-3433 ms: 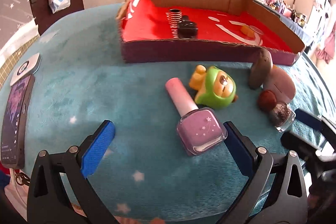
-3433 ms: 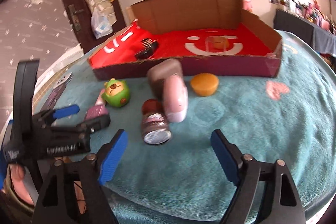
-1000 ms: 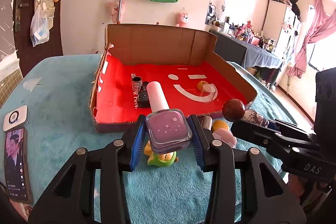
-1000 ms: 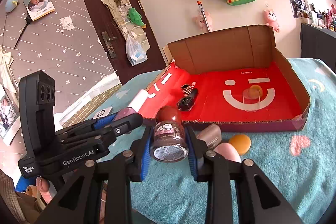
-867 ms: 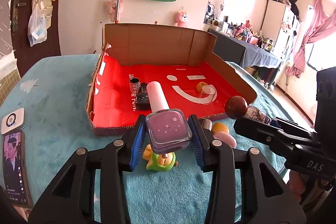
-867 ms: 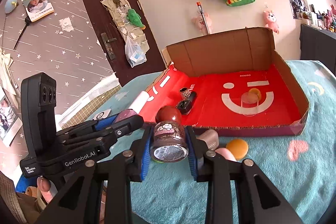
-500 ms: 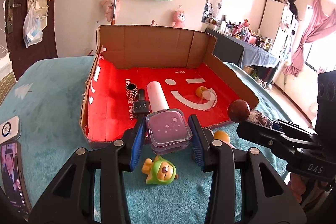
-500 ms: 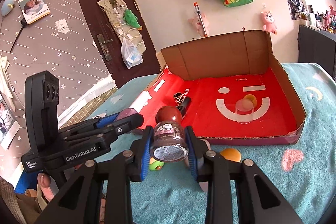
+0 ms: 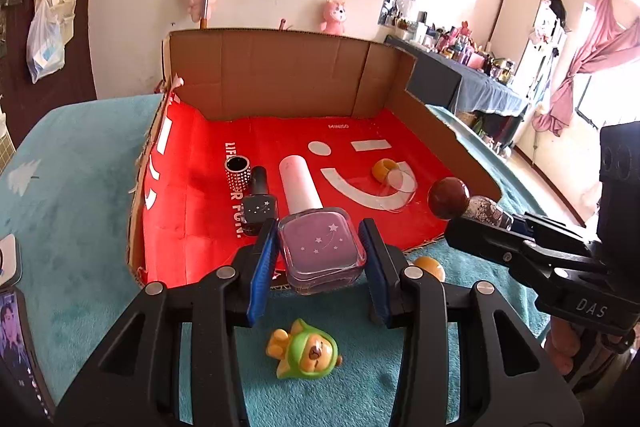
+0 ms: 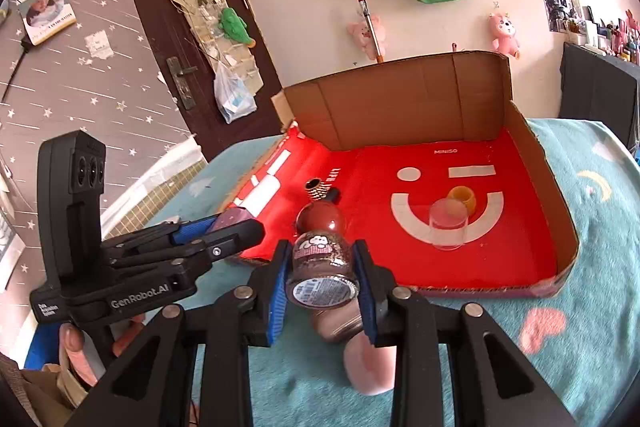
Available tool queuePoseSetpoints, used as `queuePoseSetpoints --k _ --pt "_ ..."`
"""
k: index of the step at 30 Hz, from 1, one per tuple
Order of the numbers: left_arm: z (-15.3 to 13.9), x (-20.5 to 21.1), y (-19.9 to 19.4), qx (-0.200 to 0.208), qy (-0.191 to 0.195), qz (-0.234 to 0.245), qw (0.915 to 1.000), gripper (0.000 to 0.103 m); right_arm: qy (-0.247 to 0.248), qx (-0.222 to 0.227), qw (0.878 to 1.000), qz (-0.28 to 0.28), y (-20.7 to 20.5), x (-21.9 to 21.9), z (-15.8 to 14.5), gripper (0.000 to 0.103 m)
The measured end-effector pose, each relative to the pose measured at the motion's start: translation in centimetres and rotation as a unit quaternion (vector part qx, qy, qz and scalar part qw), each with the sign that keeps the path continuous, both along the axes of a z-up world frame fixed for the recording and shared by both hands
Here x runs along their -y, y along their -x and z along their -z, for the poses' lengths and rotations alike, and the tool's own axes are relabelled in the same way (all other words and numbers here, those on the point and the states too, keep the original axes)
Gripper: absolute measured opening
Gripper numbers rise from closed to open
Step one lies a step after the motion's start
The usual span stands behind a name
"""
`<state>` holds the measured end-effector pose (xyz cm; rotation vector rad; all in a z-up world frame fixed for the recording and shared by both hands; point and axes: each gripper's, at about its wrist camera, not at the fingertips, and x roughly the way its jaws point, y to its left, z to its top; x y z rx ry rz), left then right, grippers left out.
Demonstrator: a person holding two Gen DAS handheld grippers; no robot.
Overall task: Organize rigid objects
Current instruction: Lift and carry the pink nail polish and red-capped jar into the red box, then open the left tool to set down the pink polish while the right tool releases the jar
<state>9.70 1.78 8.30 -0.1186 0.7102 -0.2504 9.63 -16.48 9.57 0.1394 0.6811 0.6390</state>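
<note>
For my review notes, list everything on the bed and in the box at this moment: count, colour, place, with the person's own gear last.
cardboard box: 1, brown with red floor, on the teal blanket
studded cylinder: 1, black and silver, upright in box
dark bottle: 1, black, in box
orange cap: 1, in box
clear cup: 1, in box
green toy: 1, on blanket
orange ball: 1, on blanket
phone: 1, blanket's left edge
purple bottle: 1, white cap, in left hand-held gripper
glitter bottle: 1, dark red cap, in right hand-held gripper
</note>
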Motion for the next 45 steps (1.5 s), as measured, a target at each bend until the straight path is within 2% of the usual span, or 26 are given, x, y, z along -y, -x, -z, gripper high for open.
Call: queuePoseSetpoints --k 12,24,36,45 --pt "2.2 -0.1 -3.3 -0.051 -0.005 0.002 0.9987 0.039 0.034 -0.030 0.999 0.012 -4.0 -0.1 1.3 0.033" --pt "5.2 -0.3 -6.8 -0.109 -0.016 -0.004 0.9939 0.038 0.087 -0.077 0.993 0.032 -7.8 -0.4 4.2 0.033" --pt "6.3 -0.8 -8.7 -0.123 -0.014 -0.018 0.9922 0.037 0.104 -0.121 0.986 0.040 -10.4 -0.7 6.3 0.033" --pt "6.2 -1.2 -9.6 -0.112 -0.028 -0.041 0.9925 0.037 0.122 -0.113 0.984 0.063 -11.3 -0.6 6.8 0.033"
